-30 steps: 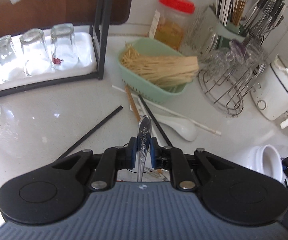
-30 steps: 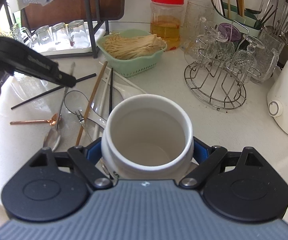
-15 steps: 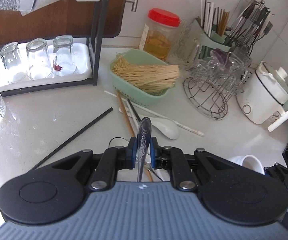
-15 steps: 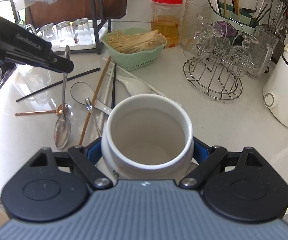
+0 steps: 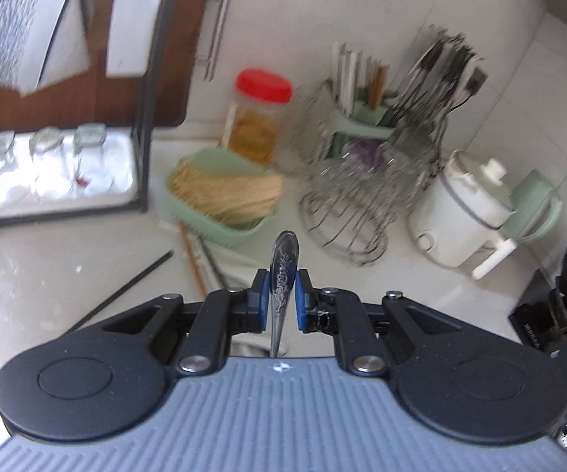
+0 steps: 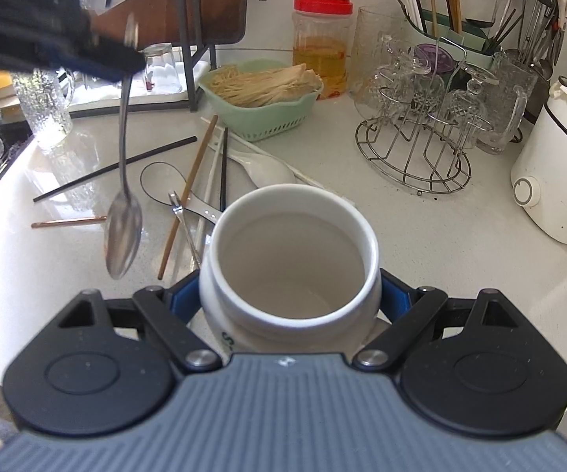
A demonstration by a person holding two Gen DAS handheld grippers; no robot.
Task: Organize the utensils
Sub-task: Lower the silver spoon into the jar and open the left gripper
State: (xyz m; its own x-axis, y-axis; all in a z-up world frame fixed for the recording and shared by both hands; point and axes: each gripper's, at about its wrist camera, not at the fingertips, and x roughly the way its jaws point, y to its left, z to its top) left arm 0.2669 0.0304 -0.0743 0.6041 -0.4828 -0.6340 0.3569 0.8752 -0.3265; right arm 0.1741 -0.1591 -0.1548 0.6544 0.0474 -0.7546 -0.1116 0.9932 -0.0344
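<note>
Left tongs (image 5: 280, 295) pinching steel spoon (image 6: 122, 236), lifted at ten o'clock of white pot (image 6: 289, 259) | right tongs (image 6: 289, 299) clamped on pot | pot empty | chopsticks (image 6: 189, 192), ladles left on worktop (image 6: 421, 236)

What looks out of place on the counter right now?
Loose utensils lie scattered, some crossing, left of the crock: a black chopstick, a wooden chopstick, a white spoon and a copper utensil. Nothing is spilled or broken. The steel spoon hangs from the left gripper.
</note>
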